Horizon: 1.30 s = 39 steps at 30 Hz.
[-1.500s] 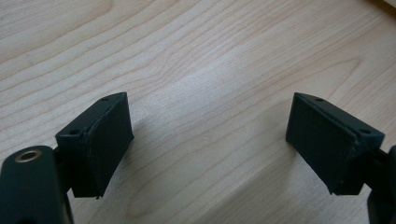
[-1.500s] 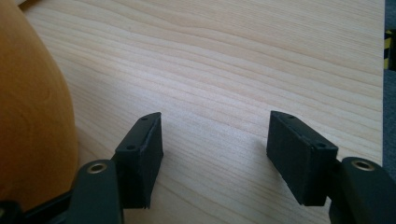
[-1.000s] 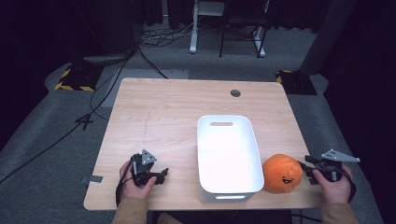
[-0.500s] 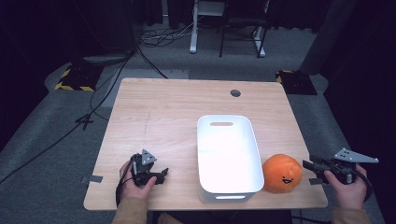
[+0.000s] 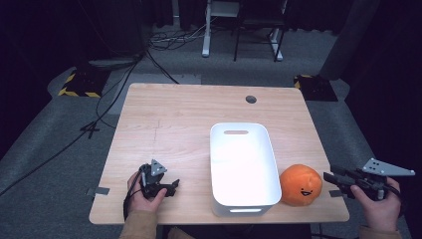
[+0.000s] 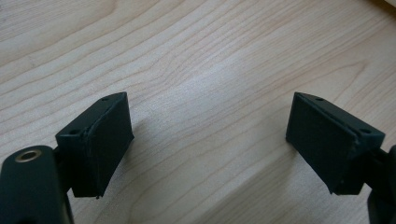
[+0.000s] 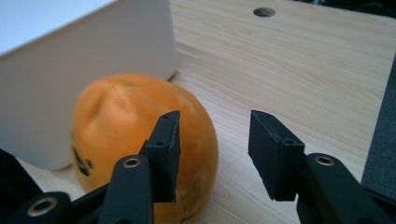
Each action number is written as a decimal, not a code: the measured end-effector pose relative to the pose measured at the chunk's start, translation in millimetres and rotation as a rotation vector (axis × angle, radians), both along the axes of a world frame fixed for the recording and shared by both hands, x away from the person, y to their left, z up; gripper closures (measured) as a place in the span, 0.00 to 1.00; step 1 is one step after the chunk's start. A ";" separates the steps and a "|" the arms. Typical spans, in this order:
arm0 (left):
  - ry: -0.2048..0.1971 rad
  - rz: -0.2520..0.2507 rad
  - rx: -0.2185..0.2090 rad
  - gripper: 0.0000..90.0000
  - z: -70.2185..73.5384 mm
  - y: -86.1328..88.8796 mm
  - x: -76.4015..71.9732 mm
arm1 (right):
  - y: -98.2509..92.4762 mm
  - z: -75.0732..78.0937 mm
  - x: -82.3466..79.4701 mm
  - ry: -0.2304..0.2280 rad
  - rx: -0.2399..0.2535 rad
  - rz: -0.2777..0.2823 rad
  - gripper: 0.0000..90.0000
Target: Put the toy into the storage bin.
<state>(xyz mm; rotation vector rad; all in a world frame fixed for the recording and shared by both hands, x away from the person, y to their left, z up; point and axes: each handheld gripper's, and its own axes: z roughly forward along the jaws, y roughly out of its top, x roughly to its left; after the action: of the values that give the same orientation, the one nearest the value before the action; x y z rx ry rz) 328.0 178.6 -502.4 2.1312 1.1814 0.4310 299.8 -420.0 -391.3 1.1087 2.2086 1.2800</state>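
Narrowing half-open jaws on right gripper, nothing gripped; backing off rightward, leaving orange plush toy ahead, ungrasped.

Orange plush toy beside white bin
Both sit near the tabletop's front right corner, touching.

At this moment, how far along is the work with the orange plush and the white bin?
Nothing looks done: the orange plush sits on the table against the white bin, which is empty. In hand: the right gripper is beside the plush, jaws just closing with nothing between them. The left gripper rests on the table, jaws open. Left, probably: grasping the plush and placing it in the bin.
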 end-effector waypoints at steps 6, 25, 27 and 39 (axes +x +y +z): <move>0.000 0.000 0.000 0.16 0.0 0.0 0.0 | 8.5 13.1 -8.7 -0.037 0.029 0.064 0.61; 0.000 -0.001 0.000 0.16 -0.1 -0.1 0.0 | 41.2 -0.7 -1.2 -0.051 0.080 0.171 0.61; 0.001 0.000 -0.001 0.16 -0.1 -0.2 -0.1 | 41.7 -3.0 0.2 -0.054 0.075 0.170 0.65; 0.002 0.002 -0.003 0.16 -0.1 -0.3 -0.1 | 36.8 -4.0 -2.9 -0.079 0.096 0.171 0.92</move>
<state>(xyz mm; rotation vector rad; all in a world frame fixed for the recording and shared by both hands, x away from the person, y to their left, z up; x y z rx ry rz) 327.9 178.4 -502.5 2.1286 1.1843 0.4274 296.9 -383.2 -395.3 0.9012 2.2432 1.4886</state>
